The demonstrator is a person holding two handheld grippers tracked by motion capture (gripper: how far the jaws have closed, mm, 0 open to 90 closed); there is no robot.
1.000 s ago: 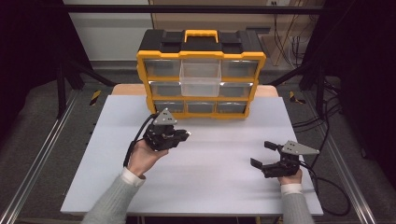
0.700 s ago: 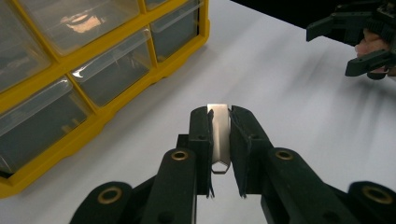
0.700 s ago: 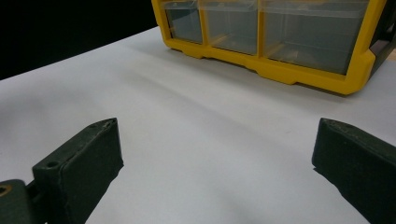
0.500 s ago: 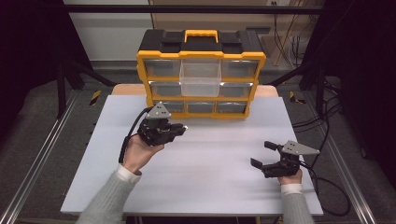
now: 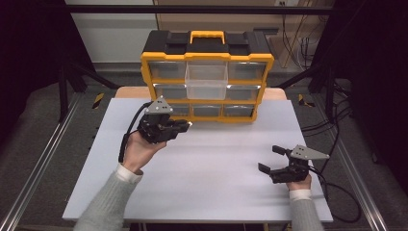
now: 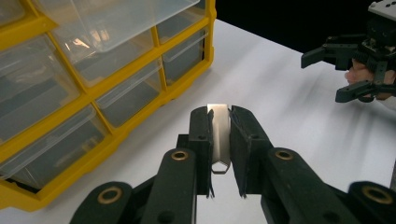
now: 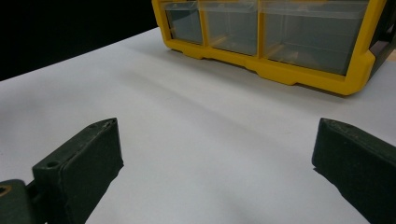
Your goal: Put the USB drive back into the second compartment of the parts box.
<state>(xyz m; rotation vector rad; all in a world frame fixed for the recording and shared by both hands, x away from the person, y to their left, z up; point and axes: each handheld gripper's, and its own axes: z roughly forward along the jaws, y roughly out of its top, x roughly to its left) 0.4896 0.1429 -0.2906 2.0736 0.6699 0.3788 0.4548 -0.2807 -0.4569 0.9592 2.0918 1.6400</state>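
A yellow and black drawer organizer (image 5: 207, 117) stands at the table's far edge, and its clear top-middle drawer (image 5: 206, 81) is pulled out. My left gripper (image 5: 185, 126) hovers above the table just in front of the organizer's lower left drawers, pointing right. In the left gripper view its jaws (image 6: 218, 114) are shut on a thin, flat silver metal piece (image 6: 218, 135) that stands upright between the pads. My right gripper (image 5: 268, 159) rests low at the near right of the table, its jaws wide open with nothing between them (image 7: 219, 126).
The white table top (image 5: 216, 183) spreads between the two hands. The organizer's other clear drawers (image 6: 42, 88) are pushed in. Metal frame rails (image 5: 43, 159) run along the table's sides, and cables (image 5: 337, 144) lie to the right.
My left hand has risen and drifted back toward the organizer, still gripping the metal piece. The right hand has stayed where it was.
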